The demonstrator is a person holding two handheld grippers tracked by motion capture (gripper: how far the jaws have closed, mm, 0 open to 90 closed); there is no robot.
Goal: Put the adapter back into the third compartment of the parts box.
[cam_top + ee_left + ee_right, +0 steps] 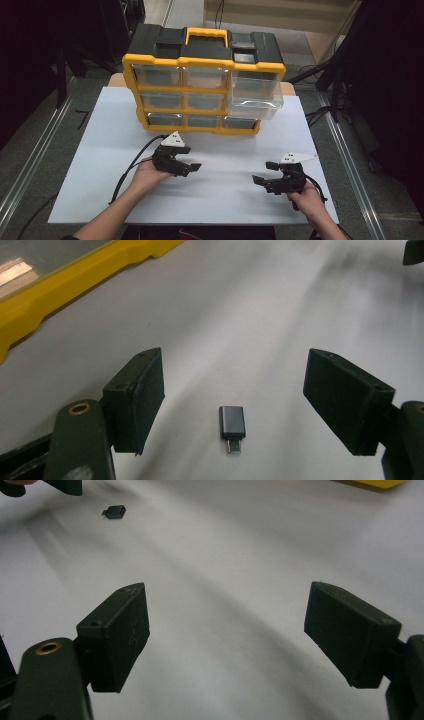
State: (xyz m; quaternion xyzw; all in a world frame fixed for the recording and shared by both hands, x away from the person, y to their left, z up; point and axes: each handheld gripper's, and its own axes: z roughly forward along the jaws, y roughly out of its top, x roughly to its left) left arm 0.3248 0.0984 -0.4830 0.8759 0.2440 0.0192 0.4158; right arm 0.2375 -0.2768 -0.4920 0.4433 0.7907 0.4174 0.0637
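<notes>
Grey metal adapter (pixel 232 422) on the white table (pixel 100 150), framed by the left gripper (pixel 232 405) but not yet gripped.

It lies flat between wide-spread jaws that touch nothing, so the pickup looks barely begun; lifting and stowing appear to remain. The right gripper (pixel 225 640) hangs equally wide over bare table, well apart from the adapter. Behind stands the yellow-and-black drawer organiser (pixel 202 80); one clear drawer (pixel 255 97) on its right side is pulled out, seemingly empty, a likely destination. The other drawers' contents cannot be made out.
</notes>
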